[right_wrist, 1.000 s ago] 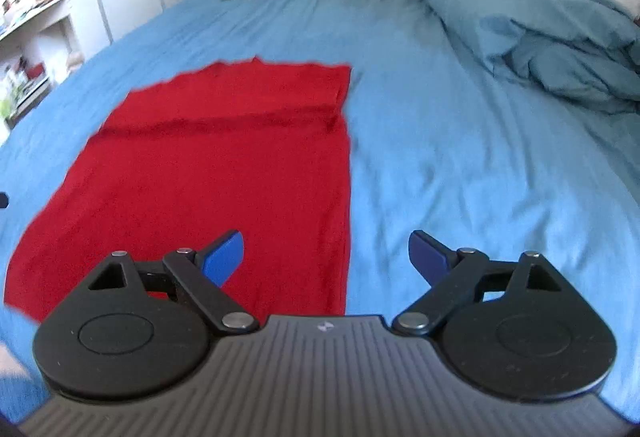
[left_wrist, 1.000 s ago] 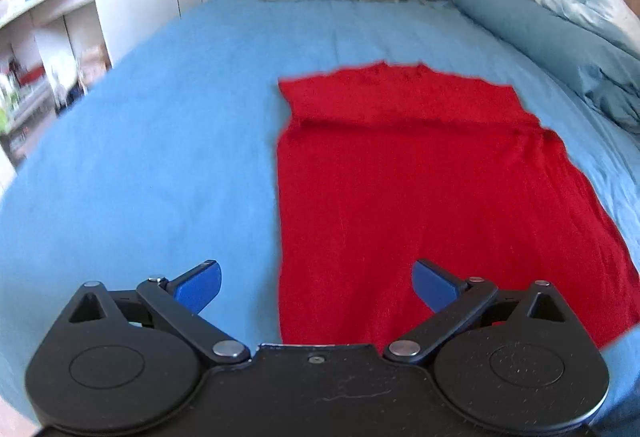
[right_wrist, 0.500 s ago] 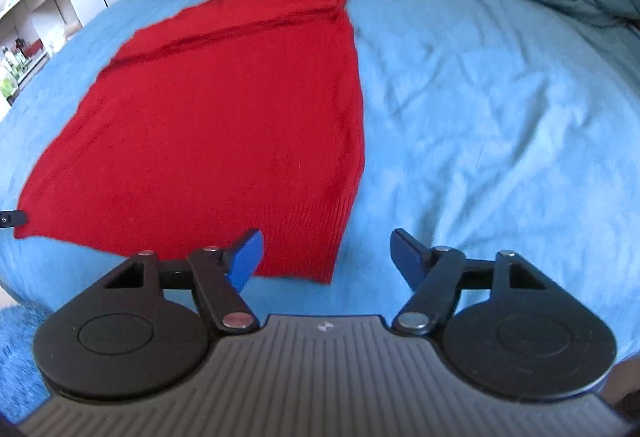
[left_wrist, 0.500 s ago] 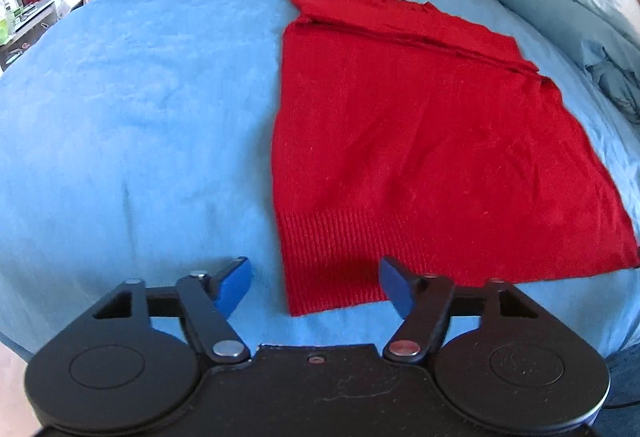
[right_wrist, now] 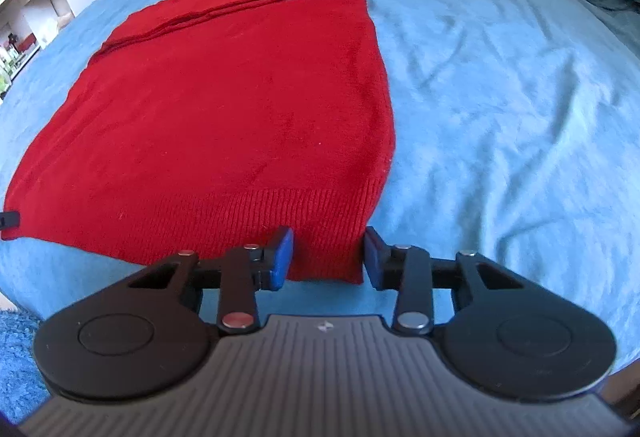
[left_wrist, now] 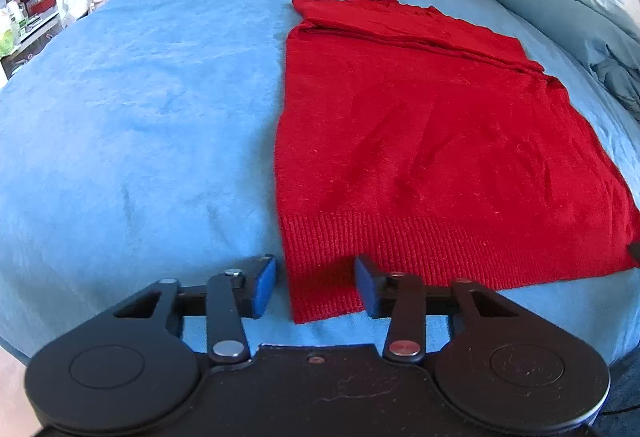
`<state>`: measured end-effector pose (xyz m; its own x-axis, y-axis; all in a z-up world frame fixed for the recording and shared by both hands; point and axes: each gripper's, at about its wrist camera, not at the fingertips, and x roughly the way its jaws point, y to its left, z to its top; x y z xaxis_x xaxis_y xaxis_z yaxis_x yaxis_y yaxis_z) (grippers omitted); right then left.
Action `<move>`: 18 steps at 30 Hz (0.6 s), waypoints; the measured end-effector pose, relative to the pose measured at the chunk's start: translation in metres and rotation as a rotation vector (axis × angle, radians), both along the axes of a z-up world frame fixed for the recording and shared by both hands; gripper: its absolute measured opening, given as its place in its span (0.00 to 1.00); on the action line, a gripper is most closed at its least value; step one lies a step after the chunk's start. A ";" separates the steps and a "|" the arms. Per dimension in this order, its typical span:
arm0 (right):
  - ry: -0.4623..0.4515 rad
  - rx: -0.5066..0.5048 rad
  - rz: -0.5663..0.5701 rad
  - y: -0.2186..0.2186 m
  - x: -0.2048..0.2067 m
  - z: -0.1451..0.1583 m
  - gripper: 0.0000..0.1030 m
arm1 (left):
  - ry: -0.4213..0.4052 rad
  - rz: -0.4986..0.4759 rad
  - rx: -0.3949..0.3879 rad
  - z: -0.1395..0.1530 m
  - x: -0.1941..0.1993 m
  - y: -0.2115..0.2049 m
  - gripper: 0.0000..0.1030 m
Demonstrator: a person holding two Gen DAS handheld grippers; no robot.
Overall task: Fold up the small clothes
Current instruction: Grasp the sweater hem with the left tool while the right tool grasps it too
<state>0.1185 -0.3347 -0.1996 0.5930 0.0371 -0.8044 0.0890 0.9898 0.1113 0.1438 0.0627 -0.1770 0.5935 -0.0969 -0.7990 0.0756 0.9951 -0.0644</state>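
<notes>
A red sweater is laid flat on the blue bed, ribbed hem toward the cameras, far end already turned over w/ sleeves tucked in. No lifting yet.

The left gripper is set at the hem's left corner; its jaws are apart, straddling the corner, blue pads either side, fabric not yet pinched. The right gripper is placed likewise at the right corner, jaws apart w/ the corner betw. the pads. In the right view the left tool's tip is just seen at the far hem corner.

Step in hand, as judged: both hem corners to be nipped, then carried up & over toward the far end for a half fold.

How it is best done:
- Both layers of the rib should be taken, not the top layer only; pads are to be slid under the hem, low to the bed, before closing.
- The bedsheet must be kept out of the bite; soft cover, easily caught.
- Both sides should be closed together, so the hem is kept straight.
- Lift should be level & at equal height, hem held lightly taut betw. the tools; knit is stretchy, so hard pulling is to be avoided.
- The hem is to be laid down square to the far edge, sides matched, then released.

Risk: uneven grip gives a skewed fold.
</notes>
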 end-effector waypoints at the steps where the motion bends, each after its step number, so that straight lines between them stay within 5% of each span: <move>1: -0.001 0.002 -0.004 0.001 0.001 -0.001 0.44 | 0.000 0.002 0.000 0.000 0.000 0.000 0.39; 6: -0.007 -0.006 -0.027 0.002 0.003 -0.001 0.26 | 0.005 0.013 -0.018 0.002 0.002 -0.001 0.09; 11: -0.029 0.032 -0.048 -0.006 0.000 0.007 0.22 | 0.012 0.042 -0.048 0.012 0.003 0.002 0.07; 18: -0.110 0.116 -0.057 -0.020 -0.006 0.045 0.21 | -0.078 0.025 -0.073 0.057 -0.003 -0.001 0.06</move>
<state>0.1127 -0.3548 -0.1550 0.6808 0.0897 -0.7269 0.1255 0.9635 0.2365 0.1407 0.0619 -0.1198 0.6569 -0.1374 -0.7413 0.0581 0.9896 -0.1319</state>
